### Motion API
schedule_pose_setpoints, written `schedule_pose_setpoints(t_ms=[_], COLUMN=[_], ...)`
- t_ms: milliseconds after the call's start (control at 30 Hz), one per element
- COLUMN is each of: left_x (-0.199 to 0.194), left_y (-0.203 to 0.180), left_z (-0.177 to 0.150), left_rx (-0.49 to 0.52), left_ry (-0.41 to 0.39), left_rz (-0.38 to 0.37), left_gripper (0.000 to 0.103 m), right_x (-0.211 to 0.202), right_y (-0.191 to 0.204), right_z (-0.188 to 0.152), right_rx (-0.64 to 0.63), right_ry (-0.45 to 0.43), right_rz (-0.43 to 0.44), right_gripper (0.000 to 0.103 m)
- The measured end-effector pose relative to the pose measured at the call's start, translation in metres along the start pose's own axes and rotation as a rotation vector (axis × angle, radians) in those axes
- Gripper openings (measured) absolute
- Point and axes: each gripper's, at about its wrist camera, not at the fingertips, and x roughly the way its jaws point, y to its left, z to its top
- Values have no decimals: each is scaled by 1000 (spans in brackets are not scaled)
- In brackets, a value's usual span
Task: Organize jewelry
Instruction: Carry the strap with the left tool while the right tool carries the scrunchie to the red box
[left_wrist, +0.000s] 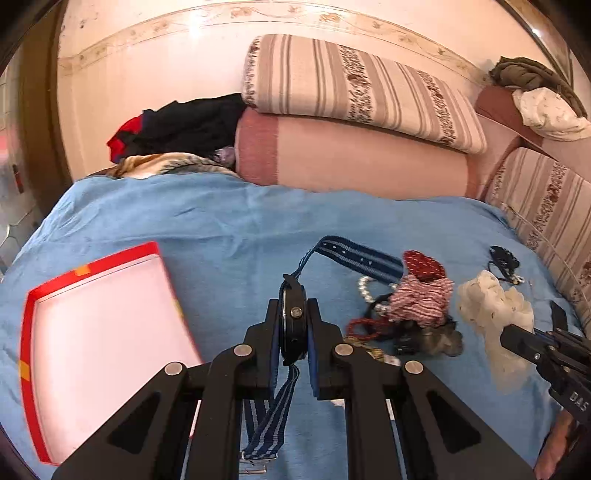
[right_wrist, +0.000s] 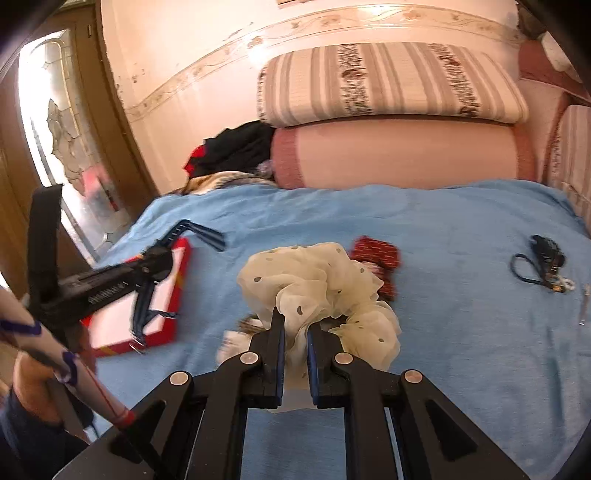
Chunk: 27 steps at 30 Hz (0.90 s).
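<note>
My left gripper (left_wrist: 294, 308) is shut on a black watch (left_wrist: 293, 325) with a blue striped strap (left_wrist: 356, 254), held above the blue bedspread just right of the red-rimmed white tray (left_wrist: 92, 332). It also shows in the right wrist view (right_wrist: 162, 258), over the tray (right_wrist: 181, 280). My right gripper (right_wrist: 295, 325) is shut on a cream dotted scrunchie (right_wrist: 317, 284), which also shows in the left wrist view (left_wrist: 491, 306). A pile with a pearl bracelet (left_wrist: 365, 286), a red striped scrunchie (left_wrist: 421, 299) and red beads (left_wrist: 365, 326) lies between them.
A black cord piece with trinkets (right_wrist: 546, 262) lies at the right of the bedspread (right_wrist: 443, 240). A red dotted scrunchie (right_wrist: 376, 251) lies behind the cream one. Pink bolster (left_wrist: 351, 158) and striped cushions (left_wrist: 362, 88) line the far edge. Dark clothes (left_wrist: 184, 125) sit far left.
</note>
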Motion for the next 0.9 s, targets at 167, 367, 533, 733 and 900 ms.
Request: schedule_pose_setpoints(t_ms=[167,367,533,733,900], left_x=[-6,-9,-12,-11,-4], left_y=[30,80,129,180,219], left_z=[0,0,-6,-15,-23], left_rx=[-30,-115,-197,-272,-328], left_ry=[-20,-22,-16,-2,20], left_rz=[100,184,259,342,404], left_gripper=[12,12,12,12,12], right_x=[18,50,81,127,164], right_y=[42,98,139,187,218], right_z=[16,34,43,51,52], right_rx=[-48,-110,-151,-212,-264], right_ry=[24,71,123,175,209], right_rz=[57,132,186,216,200], right_gripper=[11,11,11,11,11])
